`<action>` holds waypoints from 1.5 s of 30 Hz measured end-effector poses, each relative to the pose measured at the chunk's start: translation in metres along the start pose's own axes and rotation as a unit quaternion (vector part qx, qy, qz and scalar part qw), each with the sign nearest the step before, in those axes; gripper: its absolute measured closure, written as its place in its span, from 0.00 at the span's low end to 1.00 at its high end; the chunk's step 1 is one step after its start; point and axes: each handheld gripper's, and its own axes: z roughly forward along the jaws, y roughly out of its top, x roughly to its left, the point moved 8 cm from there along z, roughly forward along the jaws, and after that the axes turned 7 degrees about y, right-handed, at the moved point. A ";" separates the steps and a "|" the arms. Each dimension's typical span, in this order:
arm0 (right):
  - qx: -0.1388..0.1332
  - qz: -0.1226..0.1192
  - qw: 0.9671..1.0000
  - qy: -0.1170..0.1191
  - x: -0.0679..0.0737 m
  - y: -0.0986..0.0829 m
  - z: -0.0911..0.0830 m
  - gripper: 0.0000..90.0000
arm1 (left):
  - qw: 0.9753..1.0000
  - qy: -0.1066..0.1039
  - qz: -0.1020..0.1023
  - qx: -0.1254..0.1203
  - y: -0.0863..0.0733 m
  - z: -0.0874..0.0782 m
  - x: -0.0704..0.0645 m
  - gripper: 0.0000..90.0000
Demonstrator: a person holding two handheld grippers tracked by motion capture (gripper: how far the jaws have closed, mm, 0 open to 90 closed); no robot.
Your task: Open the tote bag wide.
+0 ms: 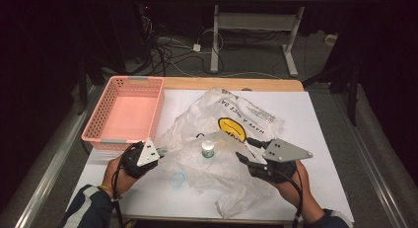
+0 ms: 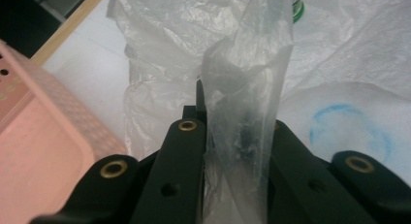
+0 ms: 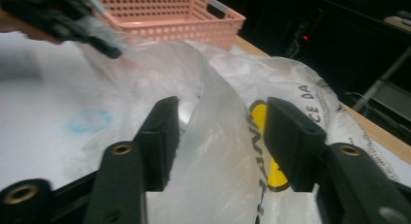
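Observation:
A crumpled clear plastic bag (image 1: 231,124) with a yellow smiley print lies across the white table cover. A small bottle (image 1: 208,149) with a white cap stands at the bag's mouth, seen through the film. My left gripper (image 1: 161,151) is shut on the bag's left edge; in the left gripper view the film (image 2: 242,88) is pinched between the black jaws (image 2: 228,103). My right gripper (image 1: 245,148) is open at the bag's right edge. In the right gripper view a fold of the bag (image 3: 213,136) rises between its spread jaws (image 3: 220,132).
A pink perforated basket (image 1: 106,114) sits at the table's back left, with nothing in it. A faint blue ring (image 1: 178,178) marks the white cover under the bag, near the front. The other hand's gripper (image 3: 97,35) shows far off in the right gripper view.

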 end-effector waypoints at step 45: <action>0.077 -0.017 0.997 0.009 0.009 -0.075 -0.012 1.00 | 0.996 -0.033 -0.074 -0.047 0.006 0.002 -0.002 0.97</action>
